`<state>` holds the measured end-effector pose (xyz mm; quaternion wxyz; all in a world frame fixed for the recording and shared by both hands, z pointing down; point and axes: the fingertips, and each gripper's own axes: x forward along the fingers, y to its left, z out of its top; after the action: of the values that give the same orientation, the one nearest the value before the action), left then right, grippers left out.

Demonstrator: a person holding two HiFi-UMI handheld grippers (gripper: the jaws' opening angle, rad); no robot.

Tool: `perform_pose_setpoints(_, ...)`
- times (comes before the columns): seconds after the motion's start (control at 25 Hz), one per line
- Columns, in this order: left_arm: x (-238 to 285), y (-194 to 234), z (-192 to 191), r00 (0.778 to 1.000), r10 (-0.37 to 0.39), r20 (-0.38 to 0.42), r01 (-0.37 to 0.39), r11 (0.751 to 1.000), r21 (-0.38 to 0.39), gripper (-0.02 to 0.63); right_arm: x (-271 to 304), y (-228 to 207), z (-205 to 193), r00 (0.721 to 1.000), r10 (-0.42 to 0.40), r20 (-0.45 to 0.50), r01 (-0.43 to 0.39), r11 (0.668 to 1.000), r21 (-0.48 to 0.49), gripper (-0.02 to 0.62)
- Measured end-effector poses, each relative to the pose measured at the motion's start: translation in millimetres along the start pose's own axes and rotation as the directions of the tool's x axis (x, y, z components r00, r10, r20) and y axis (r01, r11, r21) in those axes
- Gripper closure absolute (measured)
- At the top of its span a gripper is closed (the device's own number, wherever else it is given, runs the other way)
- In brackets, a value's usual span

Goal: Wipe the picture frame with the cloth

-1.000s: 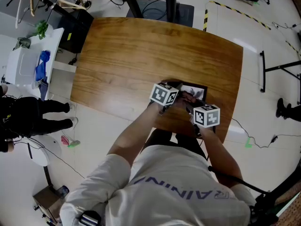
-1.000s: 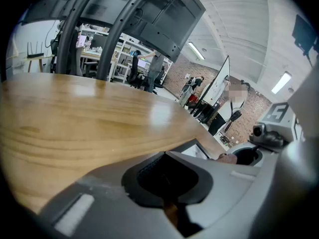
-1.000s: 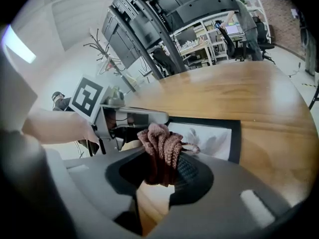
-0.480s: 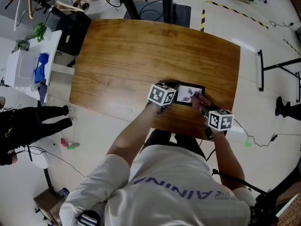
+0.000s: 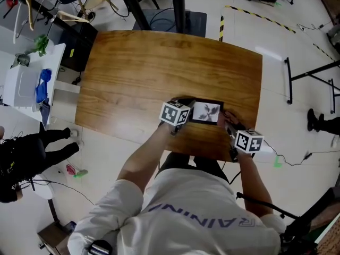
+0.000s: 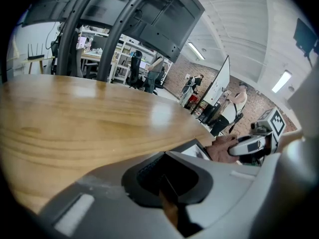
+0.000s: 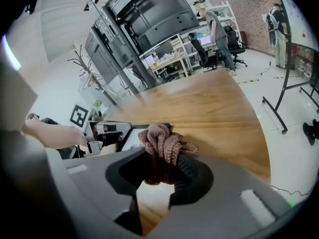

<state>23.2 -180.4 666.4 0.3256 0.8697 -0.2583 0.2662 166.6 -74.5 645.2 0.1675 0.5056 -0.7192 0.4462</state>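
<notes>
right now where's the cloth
The cloth is bunched between the jaws of the right gripper, at the right end of the picture frame, near the near right edge of the table in the head view.

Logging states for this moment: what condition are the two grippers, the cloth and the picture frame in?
Left gripper: shut on the edge of the picture frame.
Right gripper: shut on the cloth.
Cloth: bunched up, at the frame's right end.
Picture frame: lying flat on the table, picture side up.
</notes>
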Motion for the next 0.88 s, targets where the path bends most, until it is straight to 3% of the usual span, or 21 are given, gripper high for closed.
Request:
perform_pose_setpoints(0.12,-10,-2,8,0.999,0.000,0.046,0.001,1.000,-0.007,0.600,-20,8,34,0.990,0.032,0.137,-0.027,0.999,-0.038,0.476)
perform_pose_setpoints(0.28,-44,-21,49,0.979,-0.039,0.200,0.043,0.999,-0.014,0.600,-57,11,87,0.953,0.027,0.301,0.011,0.992,-0.123,0.476)
perform_pose_setpoints(0.4,-79,-36,75,0.953,-0.030,0.303,0.027,1.000,0.017,0.600,-78,15,111,0.923,0.025,0.383,0.038,0.987,-0.157,0.476)
perform_pose_setpoints(0.6,-137,-51,106,0.893,0.047,0.448,-0.073,0.996,0.041,0.600,-110,27,143,0.870,0.035,0.491,0.064,0.981,-0.184,0.476)
perform_pose_setpoints(0.76,-171,-58,125,0.848,0.085,0.523,-0.123,0.992,0.039,0.600,-133,36,159,0.840,0.051,0.540,0.080,0.973,-0.216,0.477)
perform_pose_setpoints(0.88,-180,-64,138,0.834,0.095,0.544,-0.159,0.985,0.073,0.600,-146,39,169,0.826,0.059,0.560,0.096,0.965,-0.243,0.479)
